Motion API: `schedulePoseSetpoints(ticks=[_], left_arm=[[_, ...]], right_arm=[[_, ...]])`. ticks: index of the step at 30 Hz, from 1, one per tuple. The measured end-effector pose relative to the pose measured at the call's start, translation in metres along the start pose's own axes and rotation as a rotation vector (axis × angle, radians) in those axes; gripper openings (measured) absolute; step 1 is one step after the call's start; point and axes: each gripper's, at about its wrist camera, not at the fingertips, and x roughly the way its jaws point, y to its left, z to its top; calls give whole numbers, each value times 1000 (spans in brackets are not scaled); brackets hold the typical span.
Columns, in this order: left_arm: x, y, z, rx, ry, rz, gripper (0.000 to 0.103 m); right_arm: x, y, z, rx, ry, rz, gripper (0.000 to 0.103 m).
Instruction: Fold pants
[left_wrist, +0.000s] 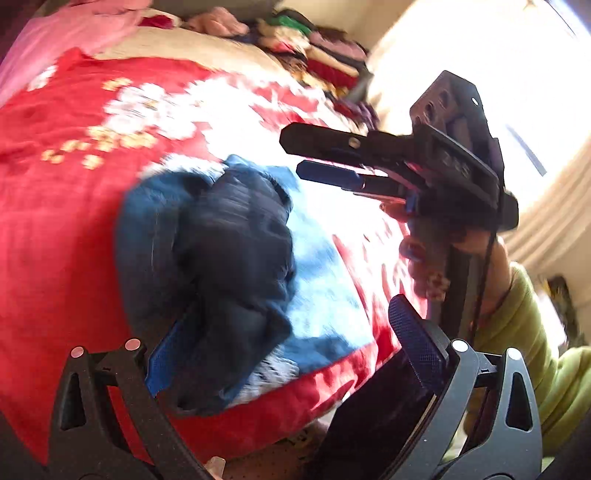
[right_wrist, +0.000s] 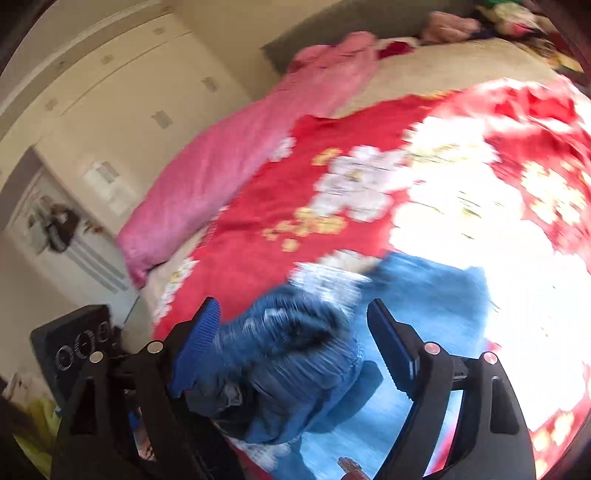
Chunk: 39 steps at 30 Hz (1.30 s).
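I see the crumpled blue denim pants (left_wrist: 221, 266) bunched in a dark, rumpled heap at the centre of the left wrist view, with a paler, sunlit stretch of the same cloth spread flat to the right of the heap. In the right wrist view the pants (right_wrist: 295, 354) fill the lower middle of the frame, blurred by motion.

My left gripper (left_wrist: 295, 350) has its 2 blue-padded fingers spread wide, the bunched denim lying between them; I cannot tell whether the left pad touches the cloth. My right gripper (right_wrist: 299, 343) also stands spread, its pads on either side of the heap without pinching it; in the left wrist view it shows at centre right, held by a hand (left_wrist: 428, 258) in a green sleeve (left_wrist: 524, 332).

The pants lie on a red floral blanket (left_wrist: 66, 206) covering a bed, washed out by bright sun on its right. A pink quilt (right_wrist: 221, 162) runs along the upper left of the right wrist view, with cream cupboard doors (right_wrist: 122, 85) beyond. Stacked folded clothes (left_wrist: 325, 55) sit at the top of the left wrist view.
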Motion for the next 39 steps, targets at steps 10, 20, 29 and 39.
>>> schedulePoseSetpoints(ticks=[10,20,29,39], left_arm=[[27,-21,-16,68,79,52,93],[24,-11,-20,46,74,60,93],[13,-17,-20,66,67,100,93],[-7,-26,-18,81,32,136,93]], right_arm=[[21,-15,-27,51,119,-16,96],[13,-15,-42,36,142,-122,40],[-16,-13,-44,45,26,-177,78],[-63,4,-41,15,-100,-209,93]])
